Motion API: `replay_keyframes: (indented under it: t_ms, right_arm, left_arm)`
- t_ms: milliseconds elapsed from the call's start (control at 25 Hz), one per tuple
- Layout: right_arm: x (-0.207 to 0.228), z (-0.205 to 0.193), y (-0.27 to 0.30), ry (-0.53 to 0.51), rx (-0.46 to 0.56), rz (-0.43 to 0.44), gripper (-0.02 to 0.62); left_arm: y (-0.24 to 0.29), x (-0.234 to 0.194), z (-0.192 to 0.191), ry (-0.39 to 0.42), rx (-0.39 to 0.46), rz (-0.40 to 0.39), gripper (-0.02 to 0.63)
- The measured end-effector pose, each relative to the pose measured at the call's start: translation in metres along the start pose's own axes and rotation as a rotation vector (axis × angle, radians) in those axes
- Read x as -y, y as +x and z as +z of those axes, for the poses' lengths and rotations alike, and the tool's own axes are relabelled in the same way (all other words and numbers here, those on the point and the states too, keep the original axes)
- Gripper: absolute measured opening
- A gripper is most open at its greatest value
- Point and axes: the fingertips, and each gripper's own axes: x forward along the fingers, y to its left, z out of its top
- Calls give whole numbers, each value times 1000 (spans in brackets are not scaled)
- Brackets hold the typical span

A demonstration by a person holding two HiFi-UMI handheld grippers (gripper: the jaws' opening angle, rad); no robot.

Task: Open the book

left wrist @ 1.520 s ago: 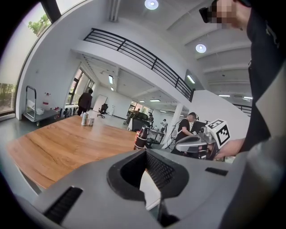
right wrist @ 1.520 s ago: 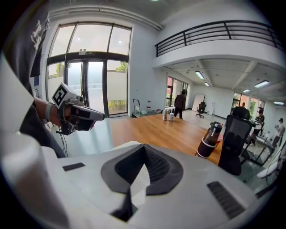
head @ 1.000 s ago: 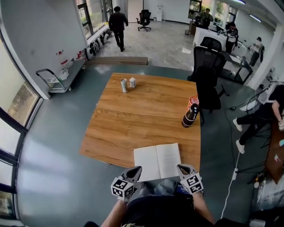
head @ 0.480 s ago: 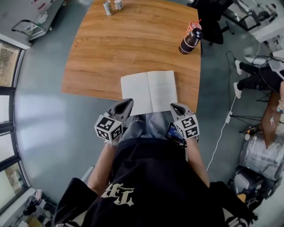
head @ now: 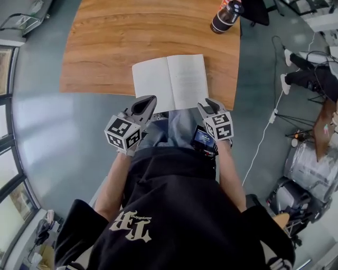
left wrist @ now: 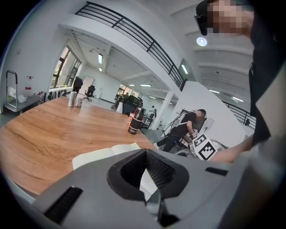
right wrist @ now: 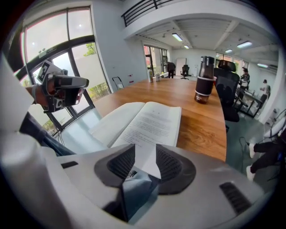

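The book (head: pixel 169 79) lies open and flat at the near edge of the wooden table (head: pixel 105 52), pages up; it also shows in the left gripper view (left wrist: pixel 107 152) and the right gripper view (right wrist: pixel 143 123). My left gripper (head: pixel 143 104) hangs just off the table edge below the book's left corner, its tips together and empty (left wrist: pixel 145 152). My right gripper (head: pixel 211 105) is below the book's right corner, over the person's lap. Its jaws (right wrist: pixel 145 152) are opening with nothing between them; the page shows beyond the gap.
A dark bottle (head: pixel 227 16) stands on the table at the far right, beyond the book. Two small cans (left wrist: pixel 73 98) stand at the far end. A person's legs (head: pixel 311 74) and a cable (head: pixel 264 137) lie on the floor to the right.
The head view has tipped down, so the table and book slid up the picture. Both grippers sank from the book's near edge toward the lap. The right jaws have parted.
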Motion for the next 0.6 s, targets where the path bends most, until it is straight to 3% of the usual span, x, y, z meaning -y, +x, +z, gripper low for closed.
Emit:
replay_keyframes:
  t_ms: [320,600]
  right_arm:
    - [16,-25,22,139,-60,-77,187]
    - [7,-22,32,205,-14,-86,195]
  left_arm:
    - [10,7,-15,-9,-42,-33,5]
    - [18,6,-30,-18,-64,-45,5]
